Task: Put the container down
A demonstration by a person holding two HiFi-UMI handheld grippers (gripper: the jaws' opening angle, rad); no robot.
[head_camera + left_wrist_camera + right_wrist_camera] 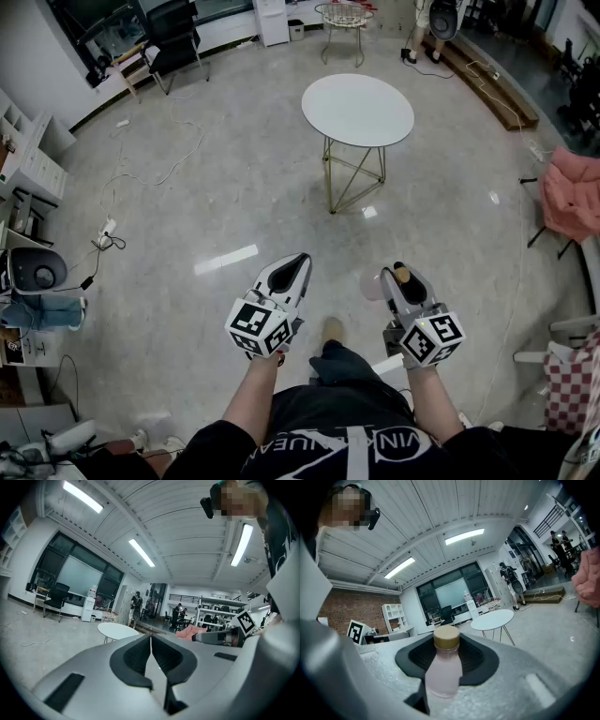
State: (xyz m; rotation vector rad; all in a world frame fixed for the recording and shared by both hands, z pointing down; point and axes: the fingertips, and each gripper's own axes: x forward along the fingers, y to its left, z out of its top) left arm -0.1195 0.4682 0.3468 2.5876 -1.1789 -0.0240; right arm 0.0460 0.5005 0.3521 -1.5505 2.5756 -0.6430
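Not set down yet lol: right gripper (396, 279) clamps the pink tan-capped bottle (443, 670) in midair, well short of the round white table (357, 110), left gripper (292, 268) closed on nothing.

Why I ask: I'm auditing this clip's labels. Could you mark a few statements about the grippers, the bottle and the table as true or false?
1. The right gripper grips a bottle with a tan cap. True.
2. The left gripper has its jaws wide apart around a cup. False: its jaws are together, with nothing between them.
3. The bottle stands on the round white table. False: the table is some way ahead on the floor, and the bottle is held off it in the right gripper.
4. The bottle's contents look pale pink. True.
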